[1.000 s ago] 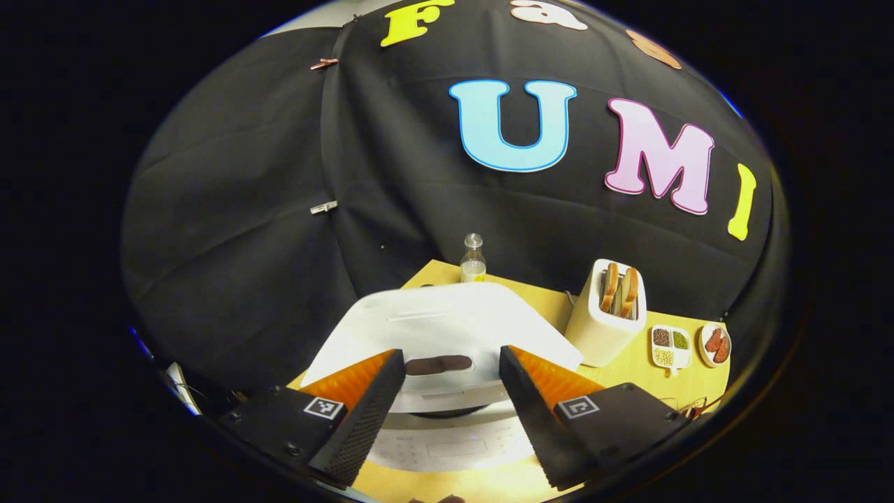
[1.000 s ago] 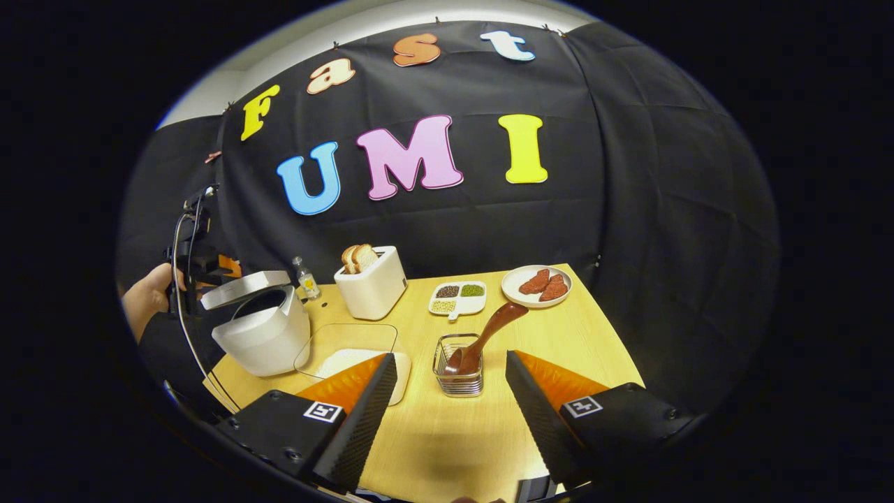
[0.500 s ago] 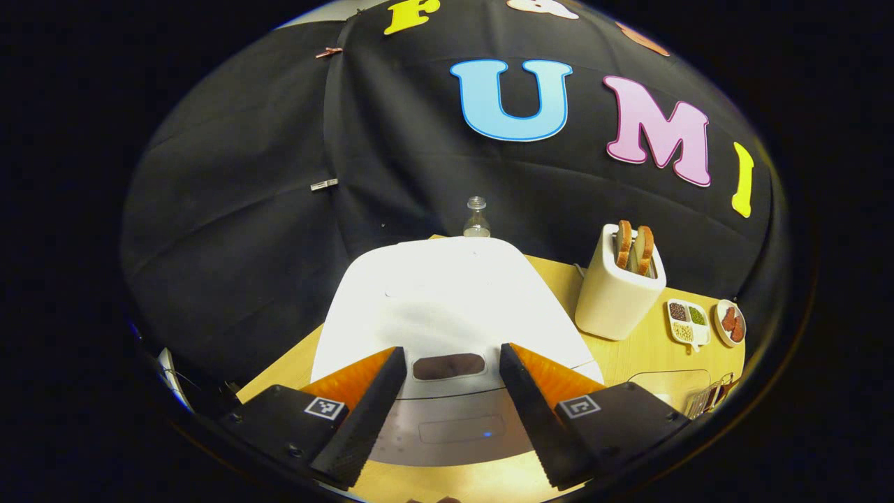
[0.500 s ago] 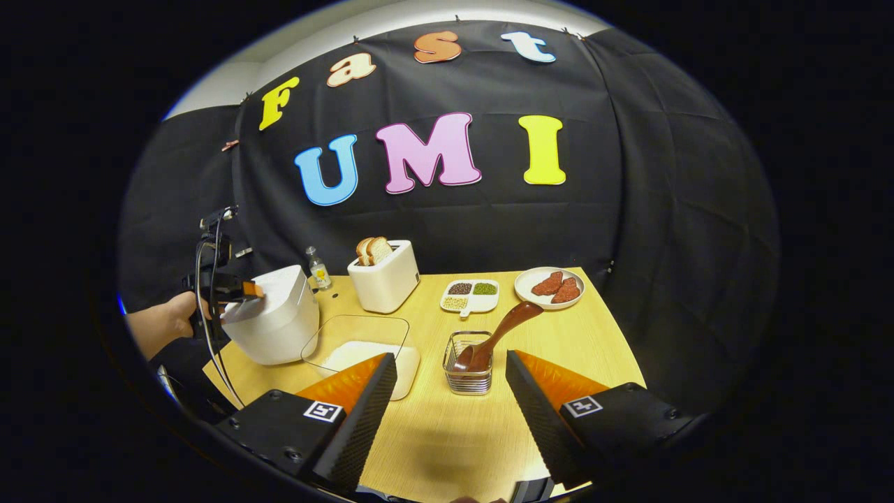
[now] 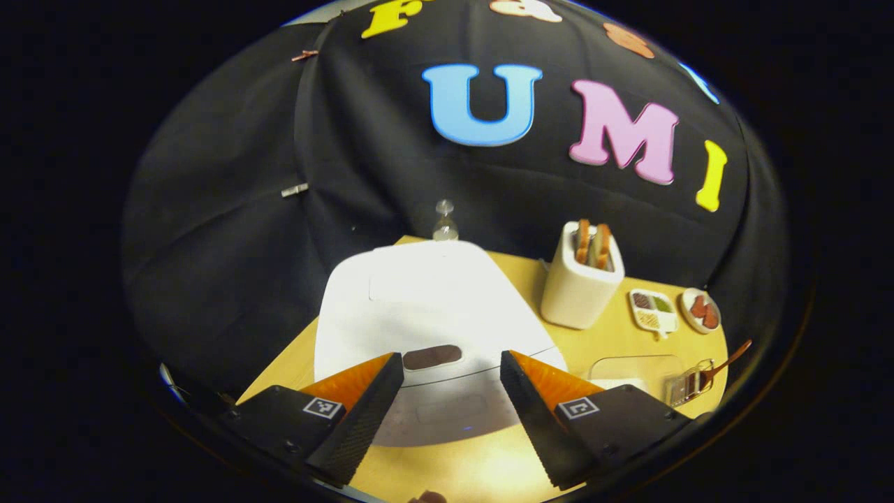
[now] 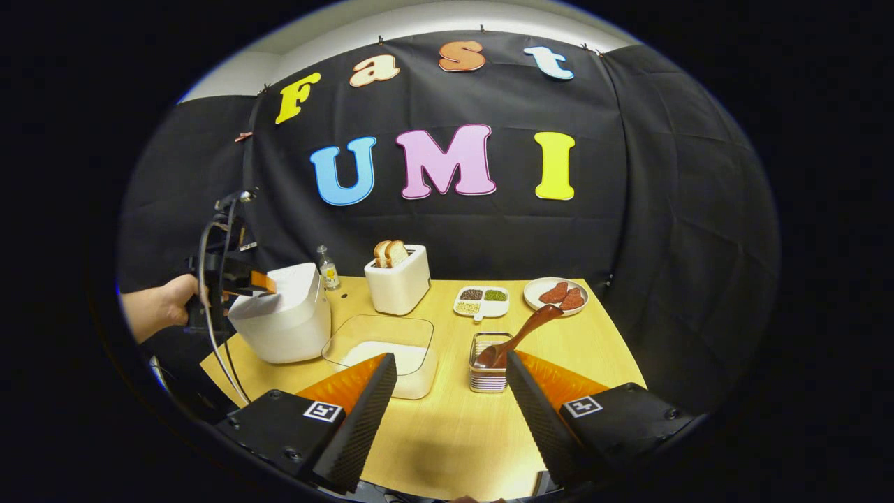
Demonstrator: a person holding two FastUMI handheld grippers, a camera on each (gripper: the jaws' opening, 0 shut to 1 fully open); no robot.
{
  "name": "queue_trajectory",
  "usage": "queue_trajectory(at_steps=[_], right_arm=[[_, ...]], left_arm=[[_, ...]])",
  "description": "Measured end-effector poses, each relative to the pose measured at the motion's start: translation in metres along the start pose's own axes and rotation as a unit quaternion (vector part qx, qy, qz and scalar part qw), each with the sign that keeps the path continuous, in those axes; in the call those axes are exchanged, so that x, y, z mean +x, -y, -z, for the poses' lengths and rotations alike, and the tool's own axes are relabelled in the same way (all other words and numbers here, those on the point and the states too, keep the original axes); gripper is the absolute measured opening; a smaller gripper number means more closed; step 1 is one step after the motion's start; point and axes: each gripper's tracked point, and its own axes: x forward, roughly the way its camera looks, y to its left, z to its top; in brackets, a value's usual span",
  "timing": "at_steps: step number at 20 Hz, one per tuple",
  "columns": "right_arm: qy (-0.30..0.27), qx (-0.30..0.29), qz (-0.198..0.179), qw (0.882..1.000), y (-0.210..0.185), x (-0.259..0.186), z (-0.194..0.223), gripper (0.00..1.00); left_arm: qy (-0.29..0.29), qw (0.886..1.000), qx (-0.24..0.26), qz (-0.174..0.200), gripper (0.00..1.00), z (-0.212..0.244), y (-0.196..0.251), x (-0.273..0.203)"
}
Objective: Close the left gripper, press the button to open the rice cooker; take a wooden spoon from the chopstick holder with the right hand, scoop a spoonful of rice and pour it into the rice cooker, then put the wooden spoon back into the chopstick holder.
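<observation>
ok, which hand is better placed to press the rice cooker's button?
Left. The left tongs hover open just before the rice cooker, its dark button between the fingers; they'd probably need closing first. The right tongs face the chopstick holder with the wooden spoon.
</observation>
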Motion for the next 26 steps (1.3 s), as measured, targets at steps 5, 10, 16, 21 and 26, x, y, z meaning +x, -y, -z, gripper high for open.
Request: queue_trajectory(at_steps=[5,10,16,21,26], right_arm=[[0.08,-0.042,-0.001,0.996,-0.038,-0.004,-0.075,0.99],[0.136,-0.032,0.001,0.99,-0.057,-0.027,-0.128,0.98],[0.131,-0.006,0.036,0.991,-0.042,-0.067,-0.11,0.98],[0.109,0.02,0.068,0.992,-0.024,-0.074,-0.086,1.0],[0.116,0.028,0.075,0.99,-0.019,-0.074,-0.092,0.98]], left_arm=[[0.096,0.992,0.003,0.08,0.96,-0.036,0.031,-0.113],[0.184,0.977,0.04,0.104,0.95,-0.062,0.028,-0.211],[0.216,0.969,0.035,0.113,0.95,-0.048,0.014,-0.274],[0.195,0.972,0.022,0.129,0.95,-0.025,0.012,-0.273],[0.187,0.974,0.023,0.129,0.95,-0.02,0.008,-0.265]])
